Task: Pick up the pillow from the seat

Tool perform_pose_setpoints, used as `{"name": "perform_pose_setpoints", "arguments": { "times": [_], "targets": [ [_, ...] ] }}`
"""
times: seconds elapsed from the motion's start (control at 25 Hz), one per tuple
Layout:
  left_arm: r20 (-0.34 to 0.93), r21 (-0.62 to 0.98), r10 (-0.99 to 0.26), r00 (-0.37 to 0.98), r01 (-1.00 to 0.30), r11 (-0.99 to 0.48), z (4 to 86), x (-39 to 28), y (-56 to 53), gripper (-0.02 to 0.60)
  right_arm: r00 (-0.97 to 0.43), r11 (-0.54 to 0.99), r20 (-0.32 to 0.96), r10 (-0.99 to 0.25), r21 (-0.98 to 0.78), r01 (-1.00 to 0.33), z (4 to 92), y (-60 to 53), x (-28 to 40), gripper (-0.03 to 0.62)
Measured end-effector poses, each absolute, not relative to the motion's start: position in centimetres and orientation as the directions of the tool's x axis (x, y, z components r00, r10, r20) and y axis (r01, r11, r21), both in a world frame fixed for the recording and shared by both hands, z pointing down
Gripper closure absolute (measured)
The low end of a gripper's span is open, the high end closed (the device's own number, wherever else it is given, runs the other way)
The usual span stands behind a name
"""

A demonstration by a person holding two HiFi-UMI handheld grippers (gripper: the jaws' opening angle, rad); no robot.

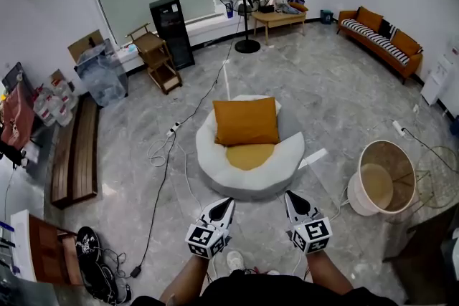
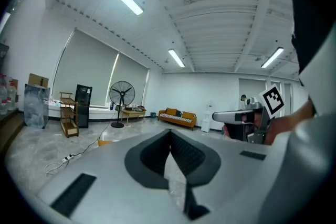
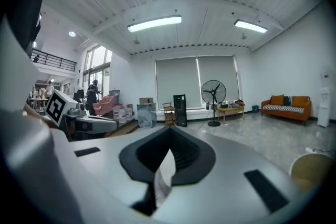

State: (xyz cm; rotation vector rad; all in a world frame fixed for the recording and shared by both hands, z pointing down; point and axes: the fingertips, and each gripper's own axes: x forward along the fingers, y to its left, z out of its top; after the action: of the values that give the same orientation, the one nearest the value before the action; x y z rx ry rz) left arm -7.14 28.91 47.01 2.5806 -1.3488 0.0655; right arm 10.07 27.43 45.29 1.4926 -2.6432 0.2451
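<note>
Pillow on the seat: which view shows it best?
Head view: the orange pillow shows whole, propped on the round seat. The left gripper view catches at most an orange sliver past its body; the right gripper view shows none of it.

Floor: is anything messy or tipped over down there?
Only the cables: they snake loose across the floor left of the seat. The pillow leans neatly on it; nothing looks spilled.
</note>
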Motion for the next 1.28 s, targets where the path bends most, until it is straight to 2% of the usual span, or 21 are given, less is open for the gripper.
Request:
{"name": "perform_pose_setpoints", "arguments": {
  "times": [0.68, 1.04, 1.28],
  "targets": [
    [0.125, 0.147, -0.787, 0.605, -0.795, -0.588, 47.3, -14.2, 25.3, 0.571, -0.504, 0.492, 0.156, -0.850, -0.108, -0.864, 45.4, 24.3, 3.1, 0.588],
    [0.175, 0.113, -0.770, 0.613, -0.790, -0.603, 49.1, -14.1, 23.9, 0.571, -0.485, 0.470, 0.183, -0.855, -0.120, -0.874, 46.1, 22.0, 2.9, 0.588],
    [0.158, 0.128, -0.800, 0.579, -0.815, -0.565, 48.2, -15.0, 20.6, 0.571, -0.490, 0.485, 0.129, -0.862, -0.072, -0.872, 44.9, 19.6, 2.7, 0.588]
  ]
}}
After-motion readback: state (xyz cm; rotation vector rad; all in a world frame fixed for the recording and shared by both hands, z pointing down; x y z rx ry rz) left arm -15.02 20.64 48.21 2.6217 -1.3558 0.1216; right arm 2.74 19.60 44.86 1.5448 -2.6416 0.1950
